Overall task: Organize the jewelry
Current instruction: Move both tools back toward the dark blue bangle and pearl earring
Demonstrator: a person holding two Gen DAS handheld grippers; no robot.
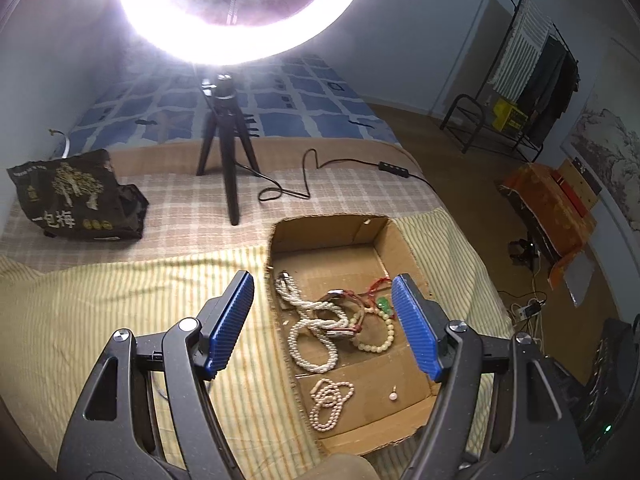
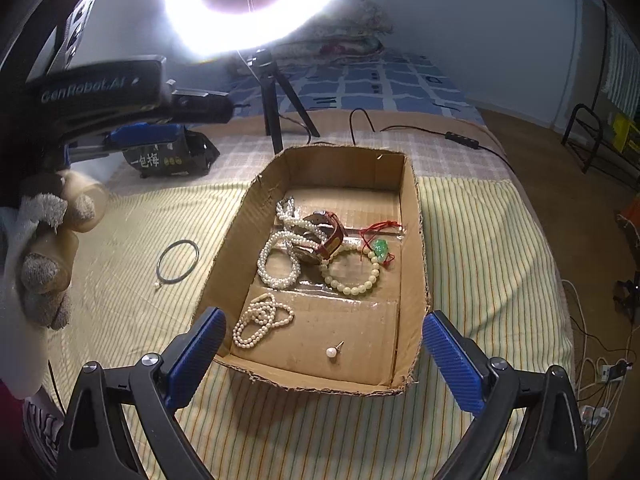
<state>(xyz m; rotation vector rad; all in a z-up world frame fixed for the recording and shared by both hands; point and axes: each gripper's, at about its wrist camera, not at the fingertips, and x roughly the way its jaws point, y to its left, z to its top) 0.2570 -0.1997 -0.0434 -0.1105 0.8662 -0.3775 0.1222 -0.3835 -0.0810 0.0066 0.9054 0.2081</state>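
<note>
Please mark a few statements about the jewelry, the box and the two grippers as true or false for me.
1. The thin dark ring bangle lies inside the brown cardboard box. False: it lies on the striped yellow cloth, left of the box.
2. The left gripper and the right gripper are both open and hold nothing. True.
3. The pale green bead bracelet is in the box. True.
4. The small loose pearl earring lies on the cloth. False: it lies on the box floor, near the front wall.
5. The red-strapped wristwatch lies among the white pearl strands. True.
</note>
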